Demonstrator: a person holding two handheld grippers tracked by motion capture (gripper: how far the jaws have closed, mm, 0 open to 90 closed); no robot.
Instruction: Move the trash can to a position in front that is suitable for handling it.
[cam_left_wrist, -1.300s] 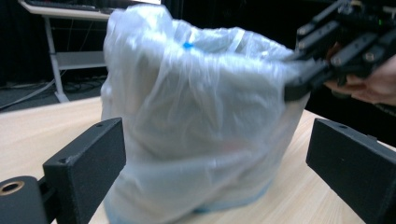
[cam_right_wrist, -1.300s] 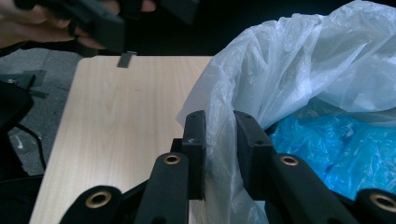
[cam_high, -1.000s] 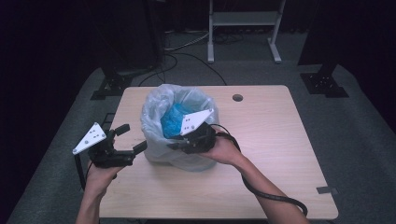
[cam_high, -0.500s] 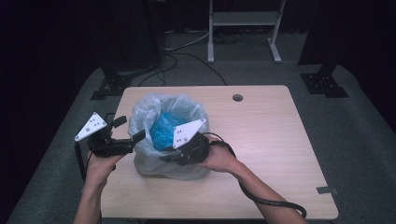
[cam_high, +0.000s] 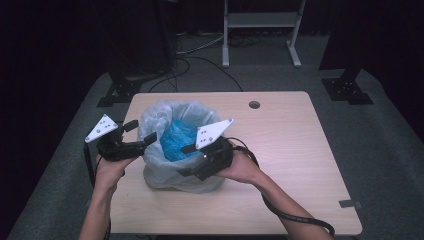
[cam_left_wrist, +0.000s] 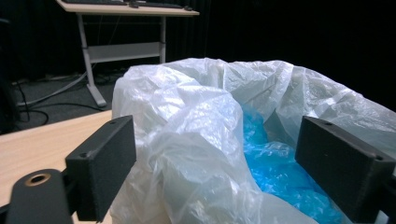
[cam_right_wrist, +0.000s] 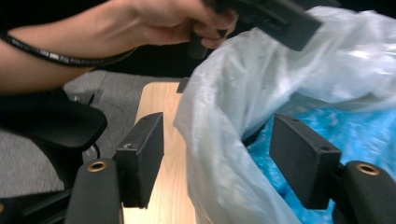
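1. Stood on the left half of a light wooden table (cam_high: 300, 150): a small bin lined with a translucent white plastic bag (cam_high: 165, 170), rim crumpled and flared outward.
2. Held inside the bag: a bunched bright blue plastic bag (cam_high: 175, 140), filling the middle of the opening.
3. Was held at the bag's left rim in the high view: the left gripper (cam_high: 142, 135), gripped by the person's left hand (cam_high: 110, 170), grey three-cornered plate on top.
4. Spread wide, the left gripper's jaws; straddled a fold of the white liner (cam_left_wrist: 196, 140) in the left gripper view, one pad outside the rim, the other over the blue plastic (cam_left_wrist: 280, 172); not pressed together on the film.
5. Was held at the bag's near right side: the right gripper (cam_high: 187, 160), gripped by the person's right hand (cam_high: 245, 167), cable trailing back along the forearm and off the table's front edge.
6. Stood open as well, the right gripper's jaws; flanked the liner's edge (cam_right_wrist: 224, 140) in the right gripper view, left pad over bare tabletop, right pad inside over blue plastic (cam_right_wrist: 355, 126); cannot tell whether either pad touched the film.
7. Appeared beyond the rim in the right gripper view: the left hand (cam_right_wrist: 173, 21) around its gripper.
8. Sat toward the table's far edge: a round grommet hole (cam_high: 254, 105), well apart from the bin.
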